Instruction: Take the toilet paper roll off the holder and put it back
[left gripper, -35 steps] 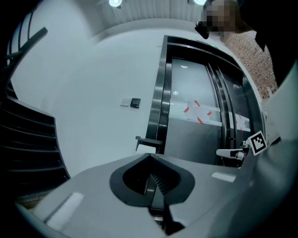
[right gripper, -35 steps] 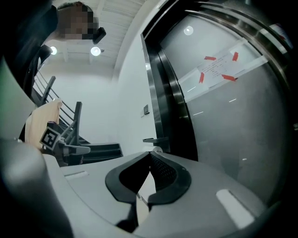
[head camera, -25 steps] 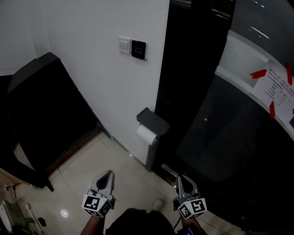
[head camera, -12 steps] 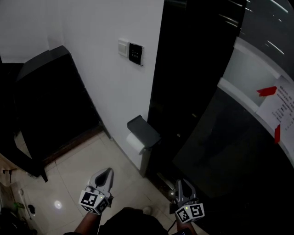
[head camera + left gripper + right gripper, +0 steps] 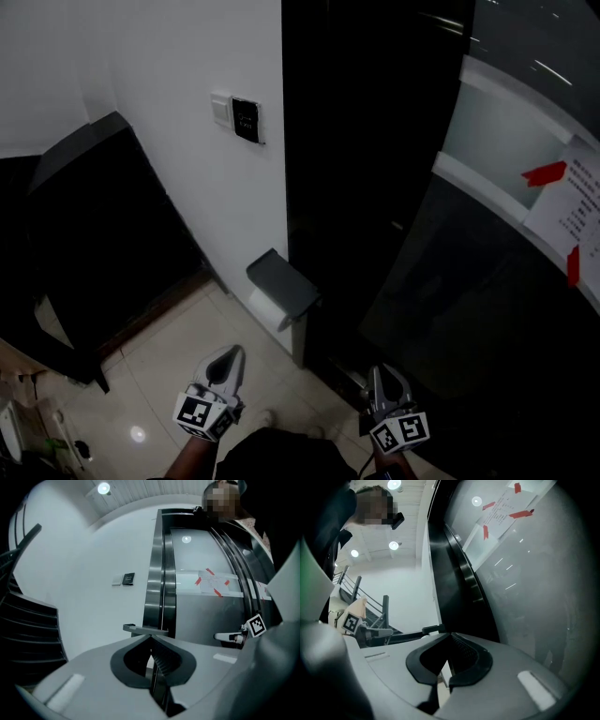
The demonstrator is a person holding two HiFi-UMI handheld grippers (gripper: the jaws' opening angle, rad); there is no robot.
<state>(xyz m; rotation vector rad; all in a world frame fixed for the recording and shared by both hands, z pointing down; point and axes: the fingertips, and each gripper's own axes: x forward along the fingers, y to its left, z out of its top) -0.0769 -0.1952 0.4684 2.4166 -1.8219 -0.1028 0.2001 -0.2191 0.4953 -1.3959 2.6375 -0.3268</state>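
Brought nearer to the holder (image 5: 281,281) than a second ago: left claw (image 5: 233,352) and right claw (image 5: 385,373), both stopped short of it. Left claw pressed together, empty, below and left of holder. Right claw likewise together at the tips, empty, below and right of holder. Toilet paper roll (image 5: 268,309) mounted under holder's dark lid, against white wall (image 5: 187,141), apart from both claws, nearer the left one.

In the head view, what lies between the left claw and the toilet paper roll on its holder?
Only bare pale floor tile. The head view shows the left claw short of the toilet paper roll, with nothing else in the stretch between them.
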